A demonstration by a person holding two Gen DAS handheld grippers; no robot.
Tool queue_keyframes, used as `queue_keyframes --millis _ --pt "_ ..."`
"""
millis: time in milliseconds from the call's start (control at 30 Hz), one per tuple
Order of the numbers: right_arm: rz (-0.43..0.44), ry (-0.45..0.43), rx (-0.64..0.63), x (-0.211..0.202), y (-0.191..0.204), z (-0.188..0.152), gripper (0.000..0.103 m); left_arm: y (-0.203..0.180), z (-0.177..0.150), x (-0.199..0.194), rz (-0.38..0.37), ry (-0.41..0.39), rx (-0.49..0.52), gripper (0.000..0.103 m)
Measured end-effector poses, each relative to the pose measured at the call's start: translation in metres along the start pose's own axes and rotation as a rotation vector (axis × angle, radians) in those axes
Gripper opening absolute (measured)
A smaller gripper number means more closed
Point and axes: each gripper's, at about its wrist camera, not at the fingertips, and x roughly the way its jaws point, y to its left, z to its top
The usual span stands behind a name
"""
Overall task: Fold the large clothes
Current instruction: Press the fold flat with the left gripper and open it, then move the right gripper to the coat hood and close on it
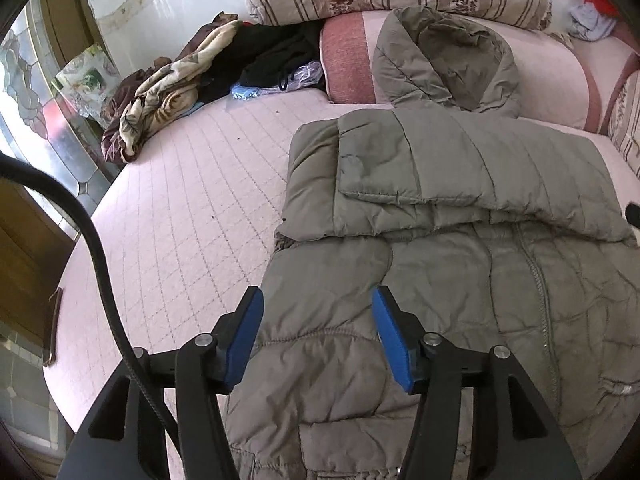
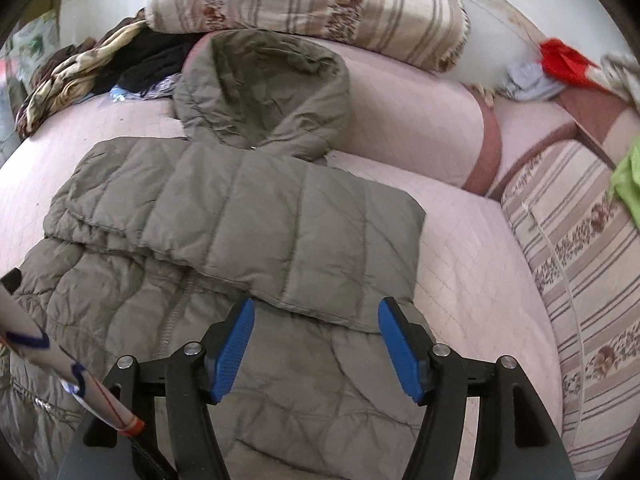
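Left tool [image 1: 318,304]: I see it released, with nothing between its blue pads.
Right tool [image 2: 316,316]: released too, and nothing in it.
Coat [image 1: 440,280]: a big grey puffy coat lies flat on the pink bed [image 1: 192,208], under both of my tools and ahead of them.
Sleeves [image 2: 280,216]: folded across the coat's chest, just ahead of the right tool.
Hood [image 2: 264,88]: far ahead, leaning up on a pink cushion [image 2: 420,120].
Clothes pile [image 1: 168,84]: well ahead of the left tool, off to its left.
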Motion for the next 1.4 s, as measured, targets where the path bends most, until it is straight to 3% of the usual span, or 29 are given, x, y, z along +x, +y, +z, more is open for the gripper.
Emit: queue_keyframes --millis 300,433,567,900,1100,1400 --pt "-0.073 -0.027 -0.133 0.013 0.056 0.034 0.072 0.027 -0.007 0.047 -0.024 0.051 -0.087 0.057" --pt "-0.083 -0.022 -0.152 0.026 0.074 0.051 0.072 0.041 -0.012 0.067 -0.058 0.101 -0.142 0.058" --pt "-0.075 -0.019 -0.150 0.038 0.089 0.069 0.072 0.042 -0.005 0.068 -0.061 0.094 -0.148 0.058" --pt "0.074 -0.016 0.061 0.073 0.083 0.143 0.074 0.045 -0.001 0.065 -0.098 0.094 -0.156 0.058" --pt "0.216 -0.019 0.231 0.094 0.081 0.198 0.084 0.047 -0.002 0.067 -0.118 0.103 -0.162 0.058" --pt "0.200 -0.036 0.263 0.119 0.106 0.266 0.092 0.056 -0.001 0.077 -0.151 0.127 -0.187 0.062"
